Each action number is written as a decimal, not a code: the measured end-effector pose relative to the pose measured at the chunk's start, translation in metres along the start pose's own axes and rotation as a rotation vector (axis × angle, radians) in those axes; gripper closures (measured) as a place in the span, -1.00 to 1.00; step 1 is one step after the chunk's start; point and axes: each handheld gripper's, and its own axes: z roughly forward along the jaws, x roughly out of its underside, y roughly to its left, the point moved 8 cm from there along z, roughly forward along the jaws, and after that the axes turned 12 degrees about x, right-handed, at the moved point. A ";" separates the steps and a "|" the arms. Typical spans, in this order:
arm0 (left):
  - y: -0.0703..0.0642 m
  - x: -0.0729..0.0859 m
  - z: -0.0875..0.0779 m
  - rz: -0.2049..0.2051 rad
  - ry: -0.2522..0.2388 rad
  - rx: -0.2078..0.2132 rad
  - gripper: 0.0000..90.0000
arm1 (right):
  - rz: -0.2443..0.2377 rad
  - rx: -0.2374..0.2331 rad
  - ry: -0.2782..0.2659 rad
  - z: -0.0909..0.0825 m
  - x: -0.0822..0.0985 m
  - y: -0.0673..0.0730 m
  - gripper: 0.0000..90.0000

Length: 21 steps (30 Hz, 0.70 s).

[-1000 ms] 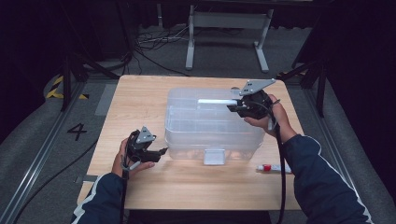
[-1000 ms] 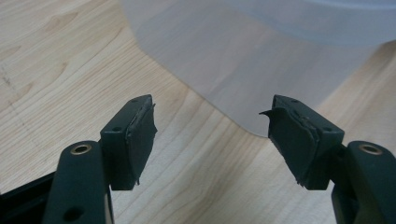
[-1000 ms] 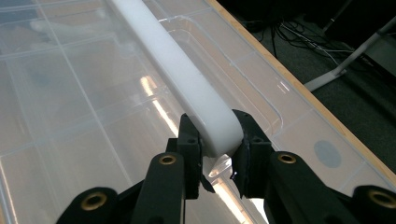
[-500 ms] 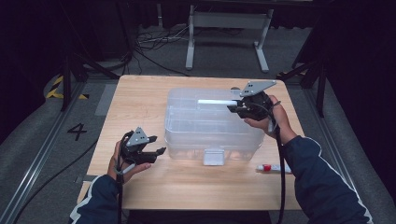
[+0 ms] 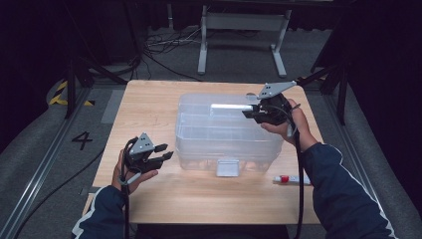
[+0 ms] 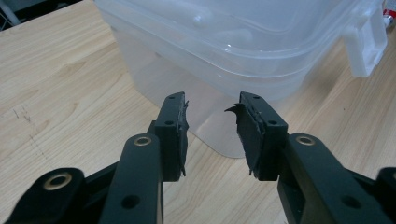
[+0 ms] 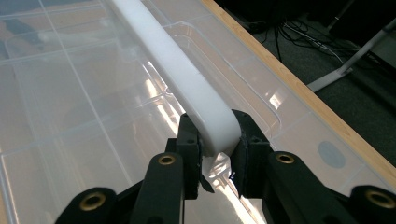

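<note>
A clear plastic storage box [image 5: 224, 137] with its lid on stands mid-table. Along the lid's top runs a white handle [image 5: 229, 106]. My right gripper [image 5: 247, 112] is shut on the handle's right end; in the right gripper view the handle [image 7: 173, 70] runs away from the jaws of the right gripper [image 7: 215, 142], both pads pressed on it. My left gripper [image 5: 166, 152] hovers left of the box's near corner. Its jaws have just been closing, with nothing between them. In the left gripper view the left gripper [image 6: 212, 126] is still open and faces the box's corner [image 6: 243, 46].
The box has a white latch [image 5: 228, 167] on its near side, also seen as the latch [image 6: 366, 42]. A red-capped white marker [image 5: 291, 179] lies on the wooden table [image 5: 149, 109] near the box's front right. Beyond the table are cables and a stand on the floor.
My left gripper has risen a little and drifted left, and its jaws have narrowed. The right gripper has stayed on the handle.
</note>
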 end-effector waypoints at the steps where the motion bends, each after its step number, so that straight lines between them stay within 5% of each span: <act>1: -0.001 -0.001 0.001 0.008 0.005 0.002 0.48 | 0.003 -0.001 0.004 0.000 -0.001 -0.001 0.68; 13: -0.003 -0.011 0.004 0.003 -0.028 0.015 0.62 | 0.071 -0.018 0.056 0.002 -0.011 -0.011 0.67; 21: 0.000 -0.019 0.005 0.008 -0.032 -0.021 0.71 | 0.114 -0.024 0.102 0.004 -0.018 -0.018 0.66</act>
